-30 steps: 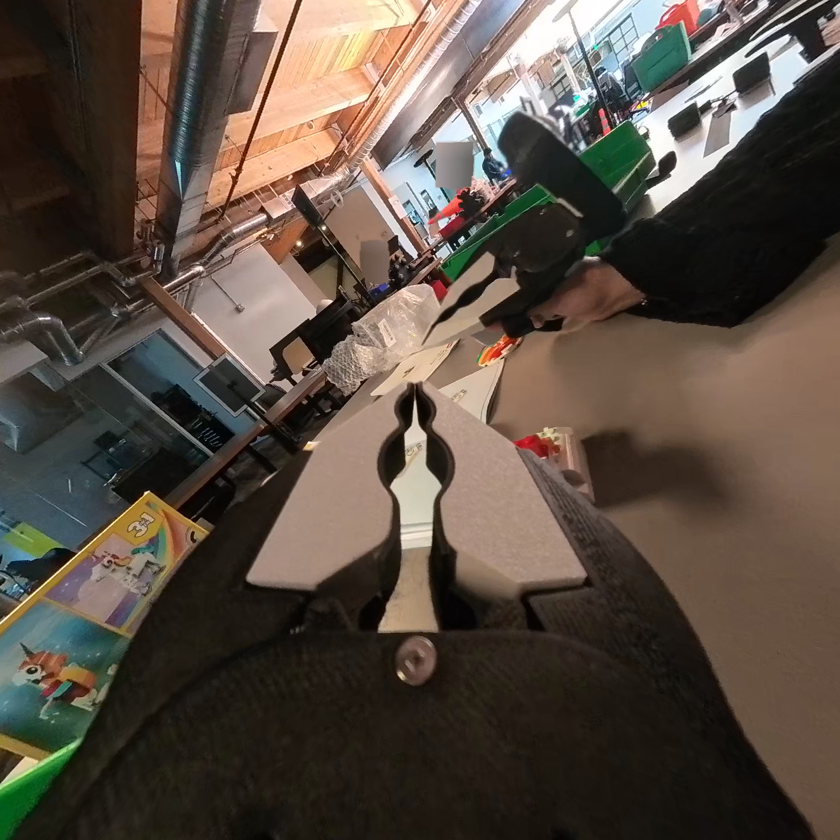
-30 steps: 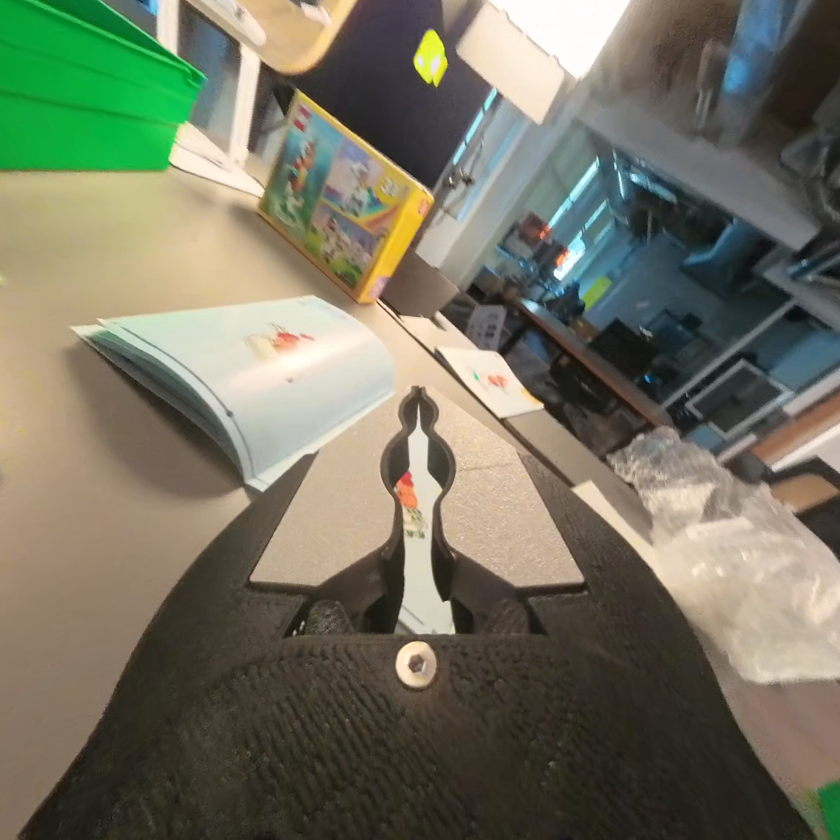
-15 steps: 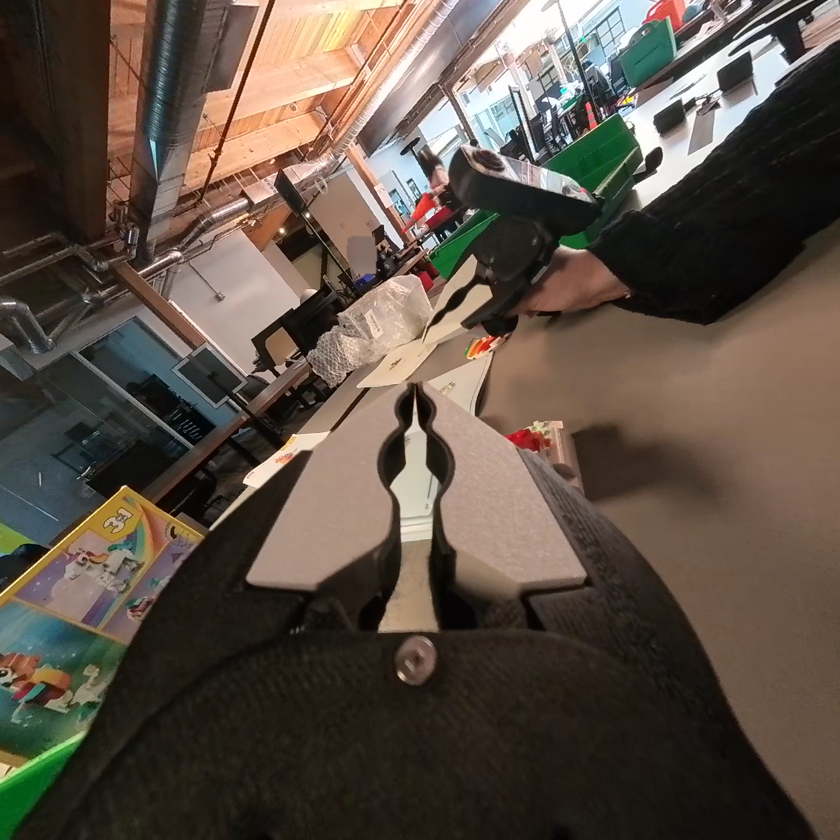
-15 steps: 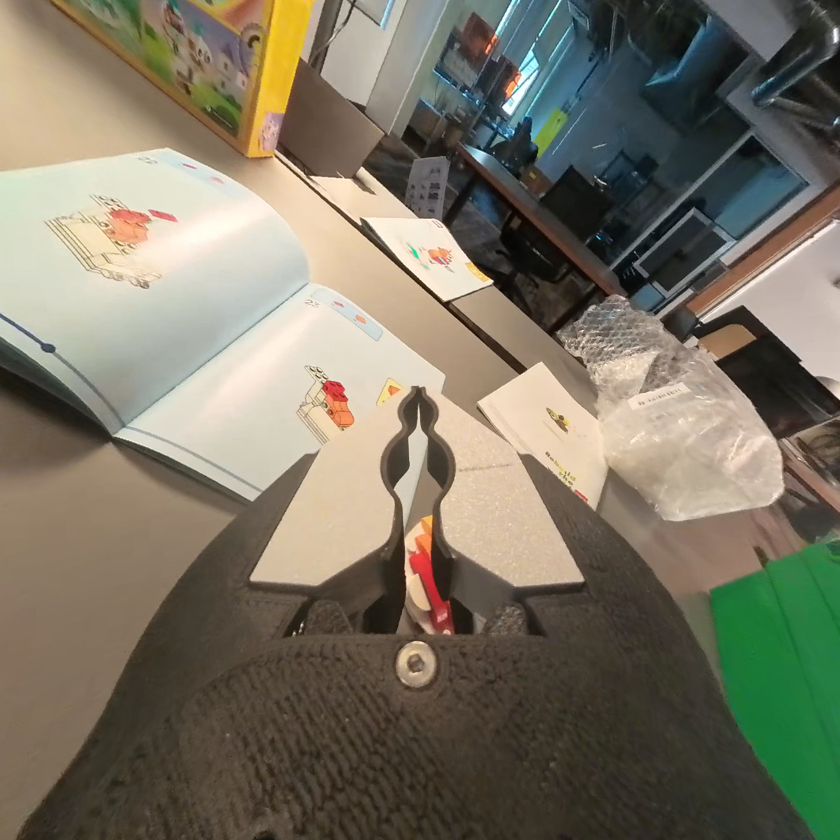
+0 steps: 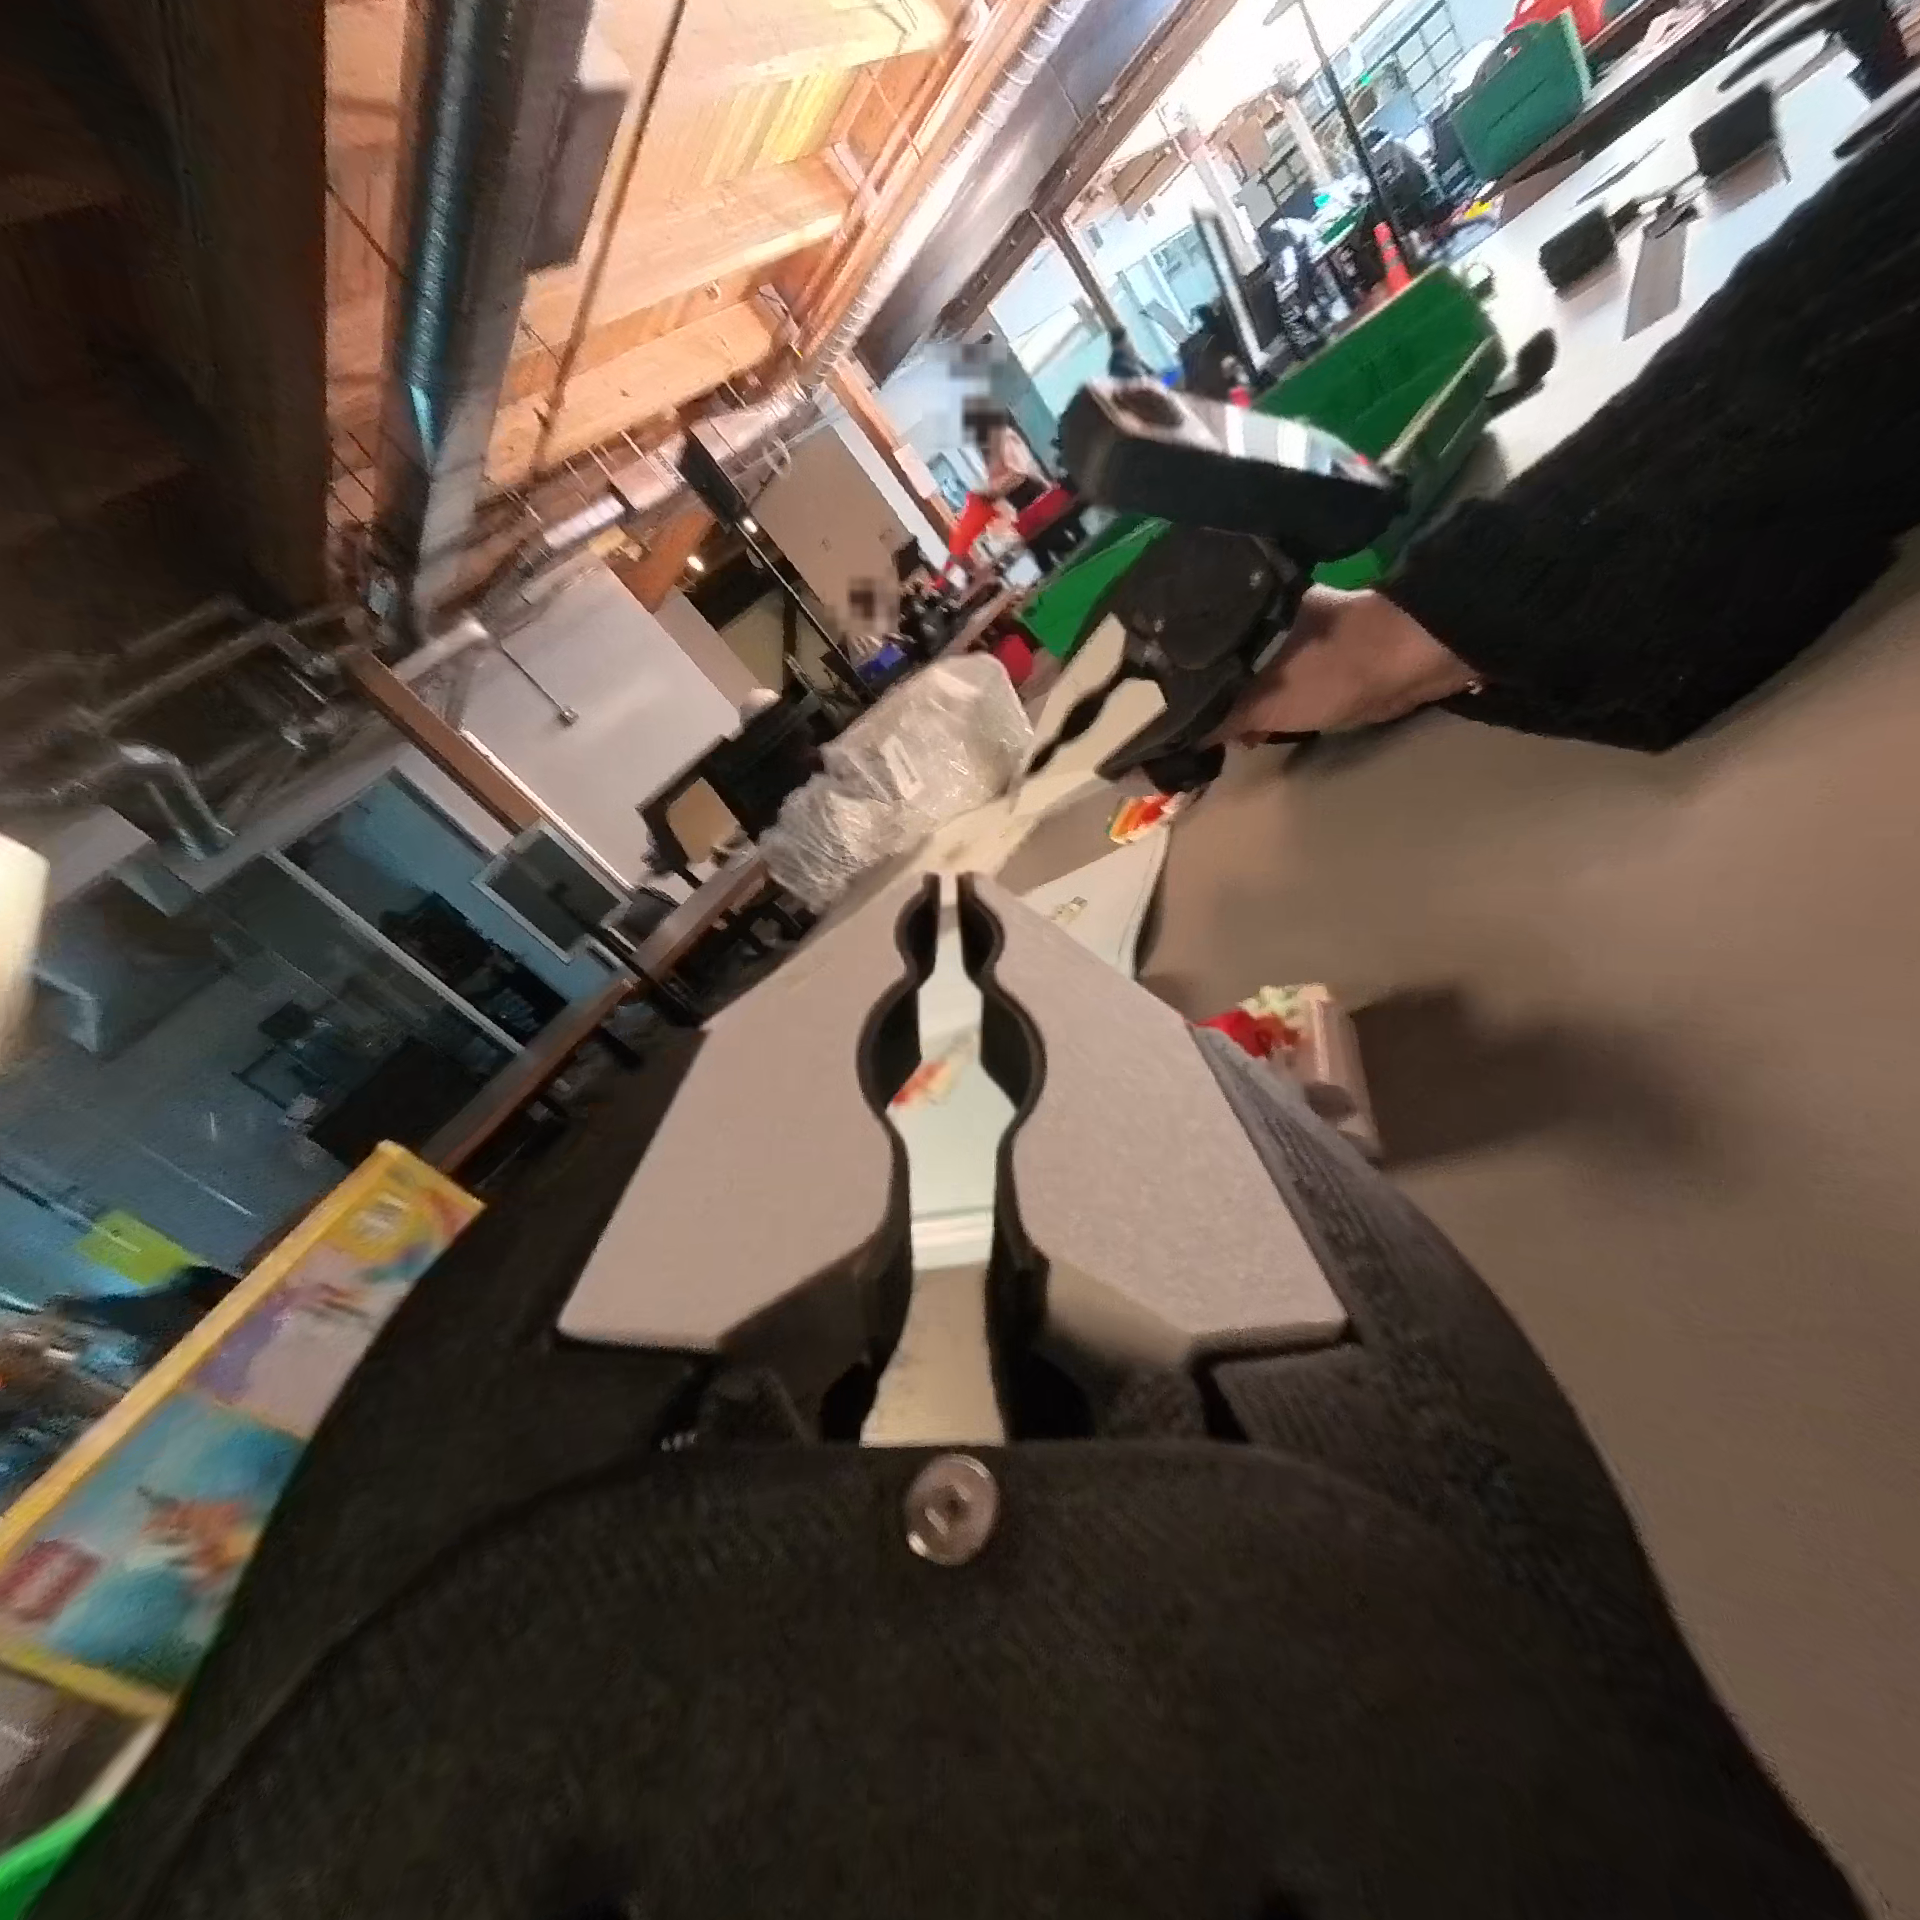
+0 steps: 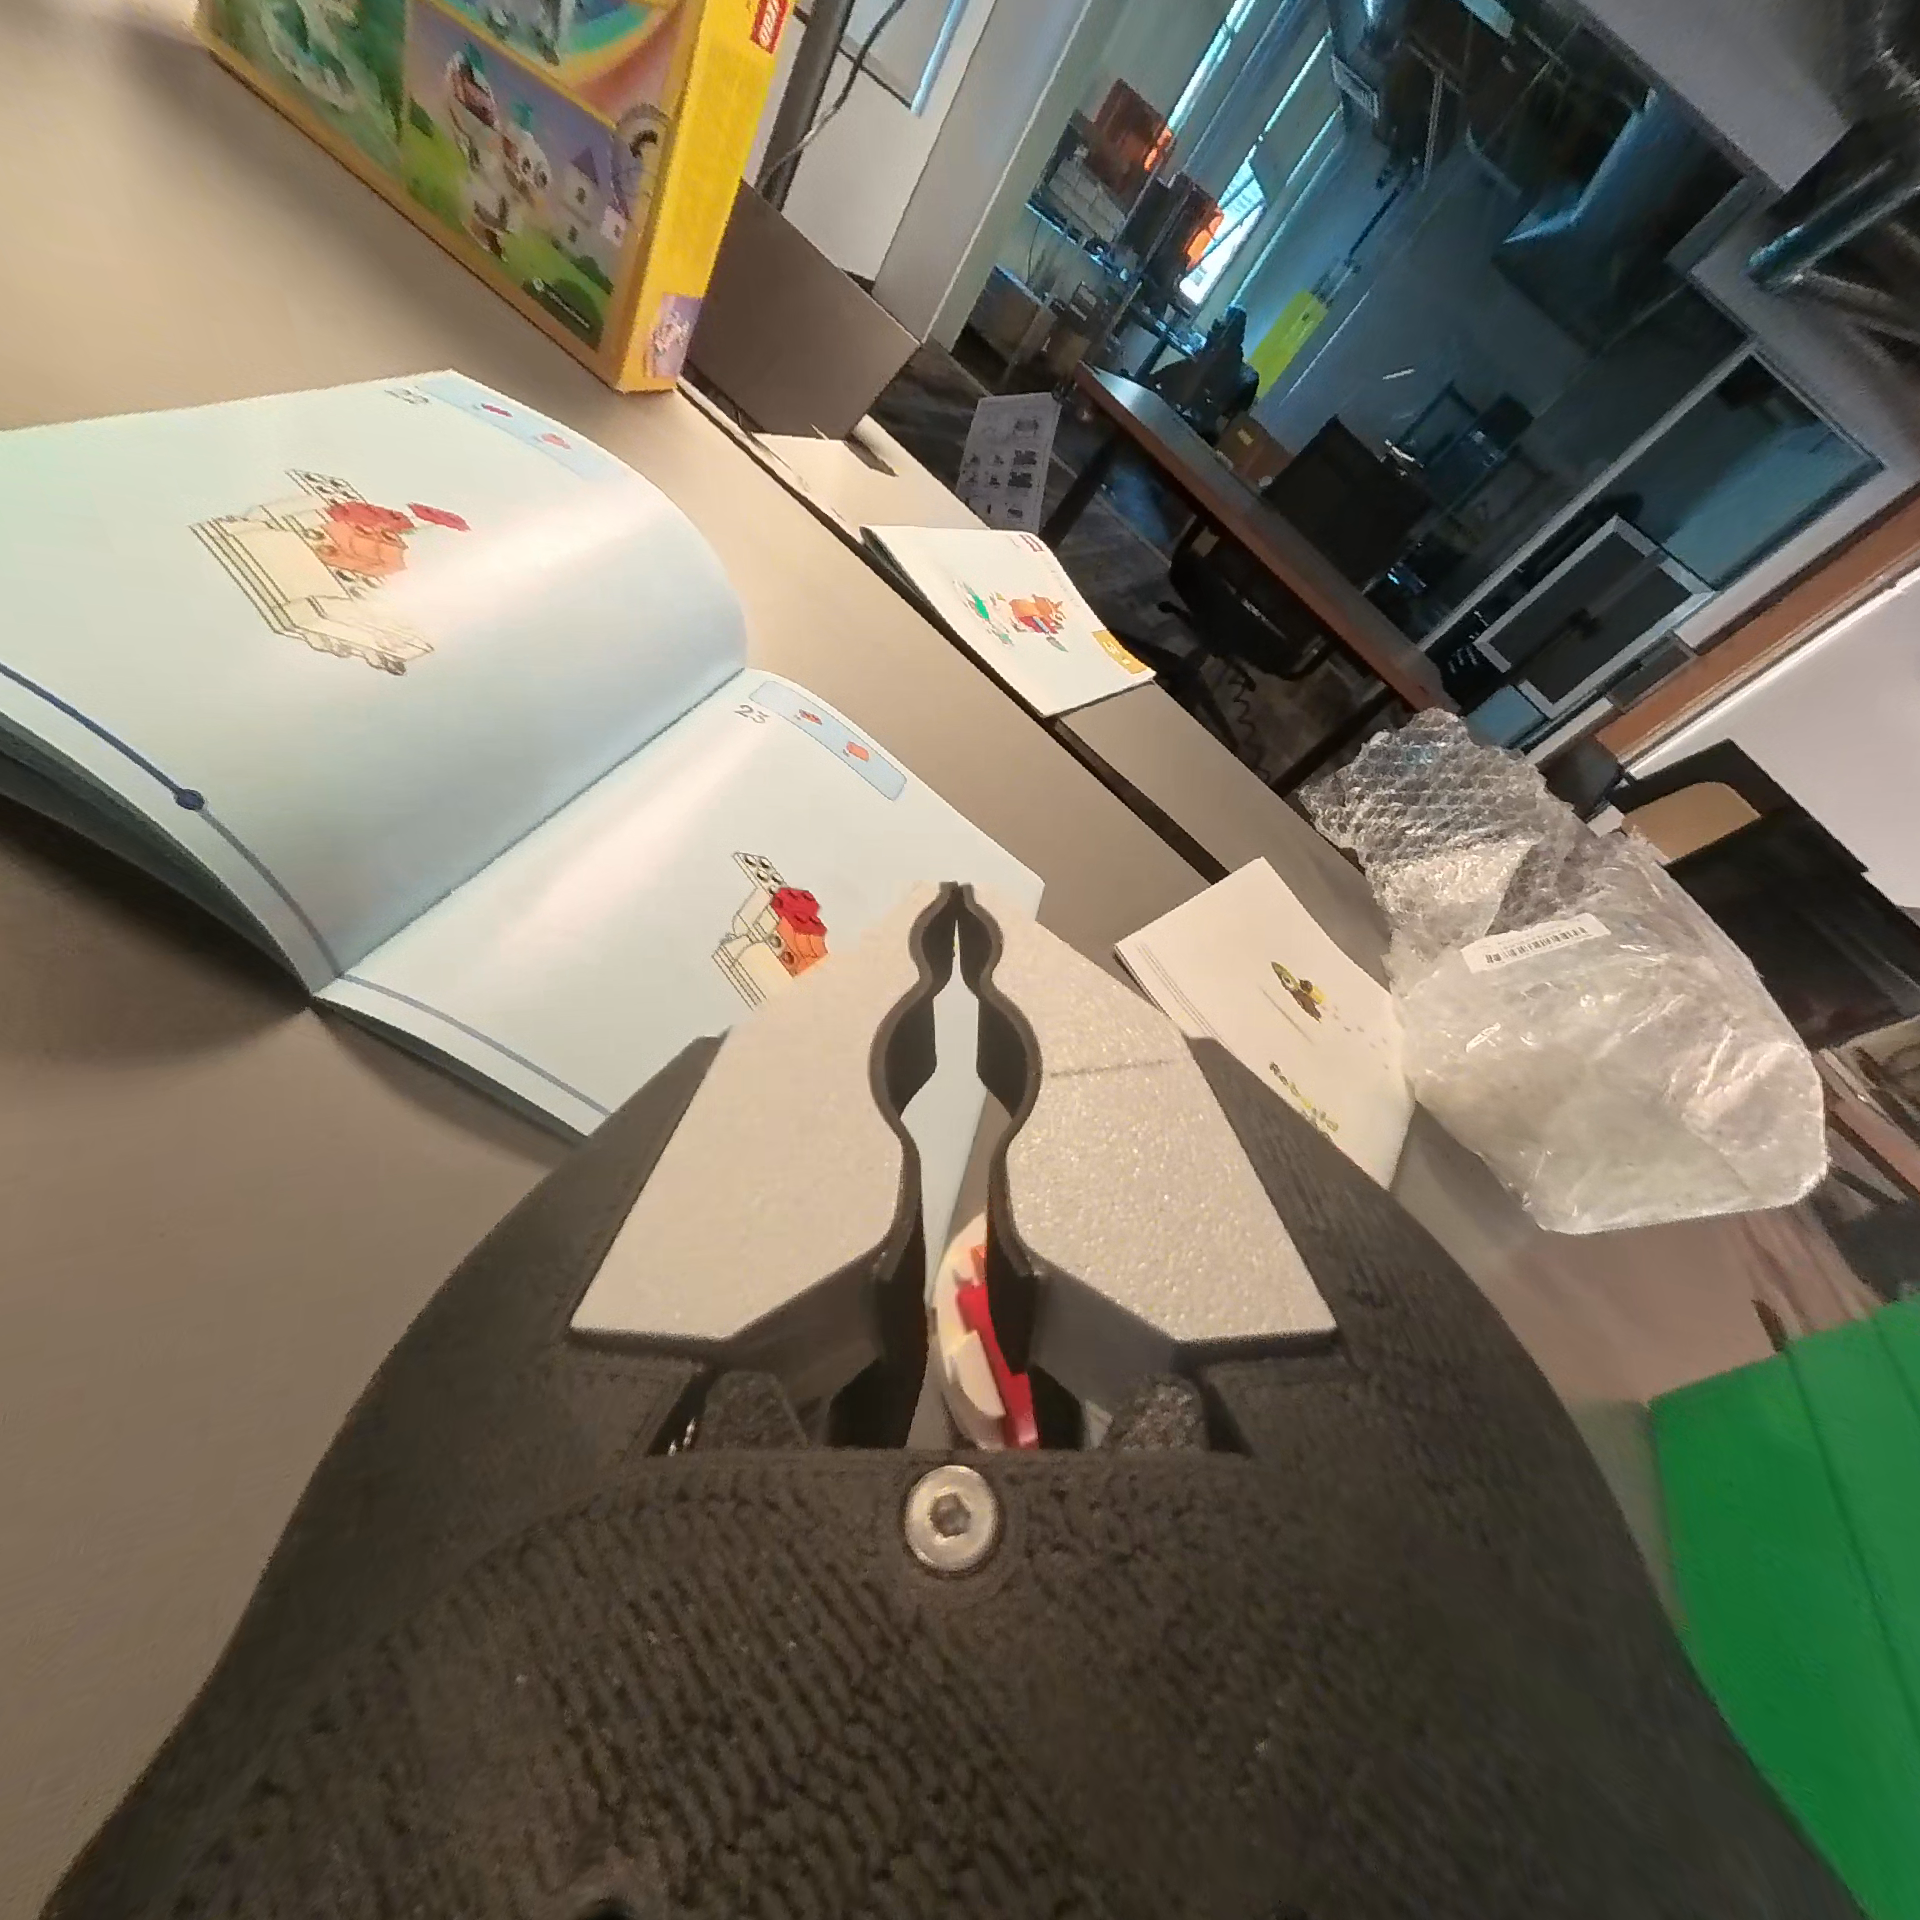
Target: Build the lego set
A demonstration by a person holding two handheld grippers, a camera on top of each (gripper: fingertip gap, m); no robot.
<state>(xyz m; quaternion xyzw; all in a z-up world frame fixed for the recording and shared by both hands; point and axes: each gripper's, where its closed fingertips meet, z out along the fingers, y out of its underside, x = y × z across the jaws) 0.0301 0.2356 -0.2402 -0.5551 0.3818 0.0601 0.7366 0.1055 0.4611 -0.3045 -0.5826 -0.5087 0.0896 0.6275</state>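
Note:
In the left wrist view my left gripper (image 5: 948, 885) is shut and empty, low over the grey table (image 5: 1558, 1039). A small red, white and pink lego build (image 5: 1288, 1023) lies just right of its fingers. Beyond it, a hand in a black sleeve holds my right gripper (image 5: 1042, 740) above orange pieces (image 5: 1143, 816). In the right wrist view my right gripper (image 6: 954, 896) is shut with nothing in it. Red and white lego pieces (image 6: 982, 1340) show through the gap under its fingers. An open blue instruction booklet (image 6: 416, 675) lies ahead on the left.
The yellow lego box (image 6: 499, 156) stands behind the booklet and also shows in the left wrist view (image 5: 208, 1403). Two more booklets (image 6: 1029, 613) (image 6: 1278, 997) and a bubble-wrap bag (image 6: 1590, 1039) lie ahead on the right. A green bin (image 6: 1808, 1558) is at the right.
My right gripper has swung right and tilted down over the booklet and the lego pieces. The left gripper has shifted slightly and its view is blurred. Both stay shut.

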